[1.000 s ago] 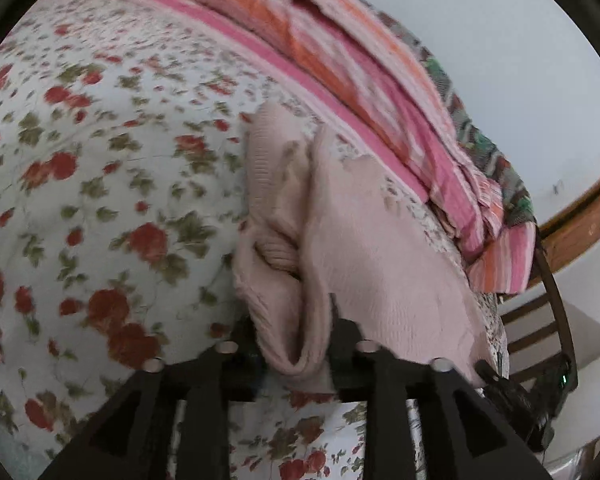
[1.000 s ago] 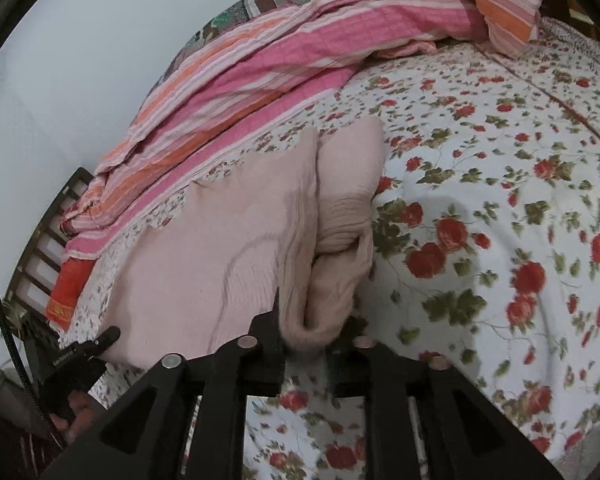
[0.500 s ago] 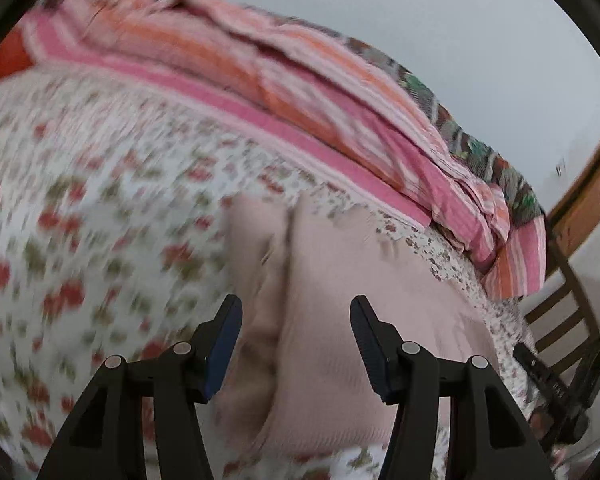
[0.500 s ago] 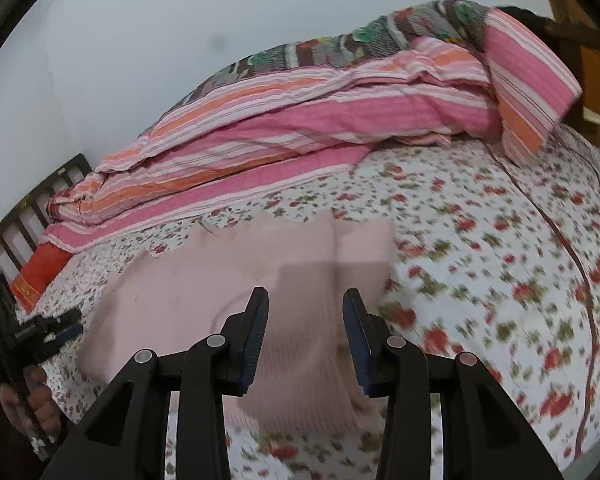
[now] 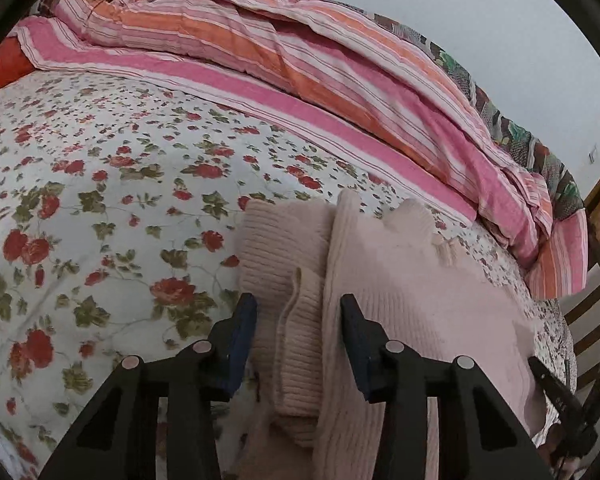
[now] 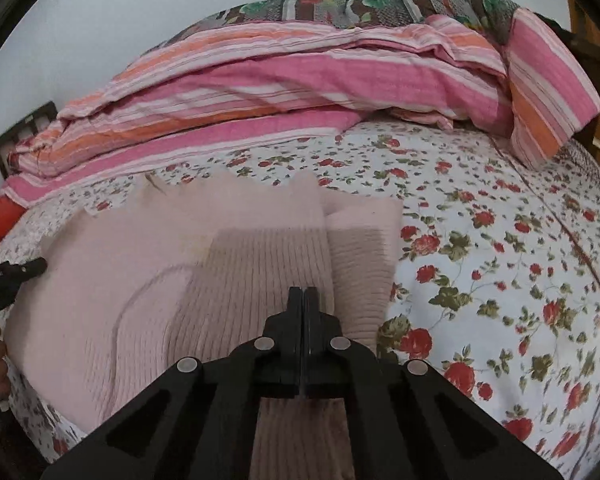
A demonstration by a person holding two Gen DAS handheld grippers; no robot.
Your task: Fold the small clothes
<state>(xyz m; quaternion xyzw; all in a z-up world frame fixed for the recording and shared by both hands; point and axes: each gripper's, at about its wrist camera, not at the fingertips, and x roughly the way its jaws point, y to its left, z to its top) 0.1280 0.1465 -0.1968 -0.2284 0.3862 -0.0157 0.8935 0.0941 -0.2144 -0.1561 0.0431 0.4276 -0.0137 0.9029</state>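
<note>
A second ago both grippers were clamped on the folded edges of the pink knit garment (image 5: 400, 300); since then both have let the cloth go and drawn back a little, and the garment lies released on the floral bedsheet (image 5: 100, 200). The left gripper (image 5: 298, 332) stands with its jaws apart, having just narrowed somewhat, and the ribbed folded sleeve (image 5: 284, 256) shows in the gap between the blue pads without either pad visibly pressing on it (a loose straddle, not a grip, as far as the view tells). The right gripper (image 6: 303, 304) has just snapped its jaws together on nothing; its tip hovers over the knit near the right-hand fold, and whether it touches the cloth cannot be told. The garment (image 6: 180, 272) lies as a broad flat panel with a sleeve turned in along each side, its long axis running away from both grippers toward the striped quilt (image 6: 300, 72) at the far side of the bed. Each hand sits at the near short edge, one to each side fold, so neither is clearly nearer. A next fold would likely carry that near edge forward along the long axis, and the right jaws would have to open first.
</note>
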